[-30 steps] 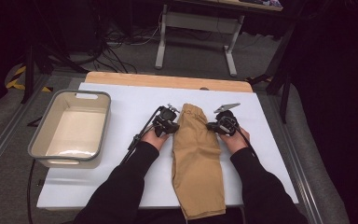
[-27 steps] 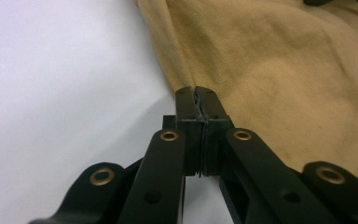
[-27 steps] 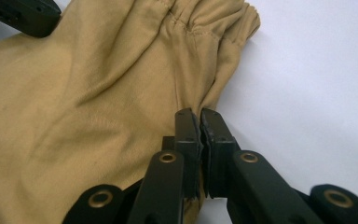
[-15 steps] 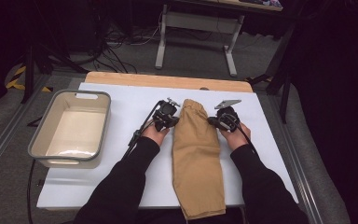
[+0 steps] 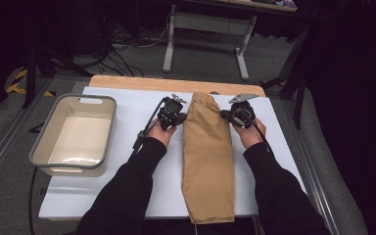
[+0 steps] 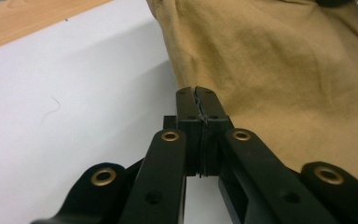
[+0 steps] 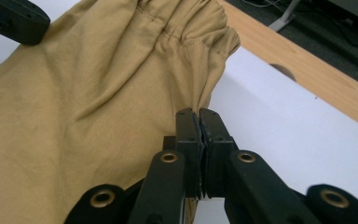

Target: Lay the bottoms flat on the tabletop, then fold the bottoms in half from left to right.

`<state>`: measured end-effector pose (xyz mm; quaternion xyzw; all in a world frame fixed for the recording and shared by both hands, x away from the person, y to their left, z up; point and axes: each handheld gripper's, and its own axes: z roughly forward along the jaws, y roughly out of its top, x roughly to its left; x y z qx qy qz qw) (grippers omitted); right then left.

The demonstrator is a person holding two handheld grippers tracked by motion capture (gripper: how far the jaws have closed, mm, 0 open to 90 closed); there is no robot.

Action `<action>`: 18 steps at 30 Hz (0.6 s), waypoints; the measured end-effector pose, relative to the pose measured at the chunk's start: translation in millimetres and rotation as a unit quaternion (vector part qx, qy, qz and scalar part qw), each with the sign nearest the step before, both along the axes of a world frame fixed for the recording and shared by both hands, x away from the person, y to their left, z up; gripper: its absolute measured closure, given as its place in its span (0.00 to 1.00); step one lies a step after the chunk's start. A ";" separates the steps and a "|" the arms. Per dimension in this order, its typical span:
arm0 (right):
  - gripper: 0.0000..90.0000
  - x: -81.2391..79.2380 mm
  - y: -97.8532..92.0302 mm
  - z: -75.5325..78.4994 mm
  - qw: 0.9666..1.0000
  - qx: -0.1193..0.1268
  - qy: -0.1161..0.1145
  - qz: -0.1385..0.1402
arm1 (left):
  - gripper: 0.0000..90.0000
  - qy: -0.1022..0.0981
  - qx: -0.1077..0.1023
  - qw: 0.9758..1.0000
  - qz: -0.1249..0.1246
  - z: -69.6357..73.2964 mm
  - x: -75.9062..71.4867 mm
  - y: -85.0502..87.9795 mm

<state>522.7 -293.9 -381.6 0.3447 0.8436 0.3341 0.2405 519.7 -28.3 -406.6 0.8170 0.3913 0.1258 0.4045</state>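
Note:
A tan garment (image 5: 208, 156) with a gathered waistband lies lengthwise on the white sheet (image 5: 127, 176), its waist end at the far side. My left gripper (image 5: 182, 117) is at the left edge of that waist end, and my right gripper (image 5: 225, 115) at the right edge. In the left gripper view the jaws (image 6: 196, 93) are pressed together on the garment's (image 6: 279, 70) edge. In the right gripper view the jaws (image 7: 198, 114) pinch the cloth (image 7: 74, 107) just below the waistband (image 7: 186, 32). The waist end is raised a little off the sheet.
A grey bin (image 5: 108, 128) with a pale inside stands on the left of the sheet. A wooden table edge (image 5: 142, 83) runs along the far side. The garment's lower end hangs near the front edge between the person's sleeves.
Both hands have risen and moved slightly away from the person, taking the garment's waist end with them. Both grips have stayed closed on the cloth.

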 end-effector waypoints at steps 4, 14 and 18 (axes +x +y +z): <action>0.98 1.3 0.8 3.7 1.000 0.000 -0.006 -0.003 | 1.00 -0.007 -0.005 1.000 0.003 2.8 1.4 1.0; 0.98 2.6 1.0 8.6 1.000 0.002 -0.019 -0.007 | 1.00 -0.022 -0.010 1.000 0.000 11.5 0.9 2.9; 0.98 -4.4 1.6 10.8 1.000 0.001 -0.025 -0.004 | 1.00 -0.027 -0.010 1.000 -0.006 13.7 -5.5 3.3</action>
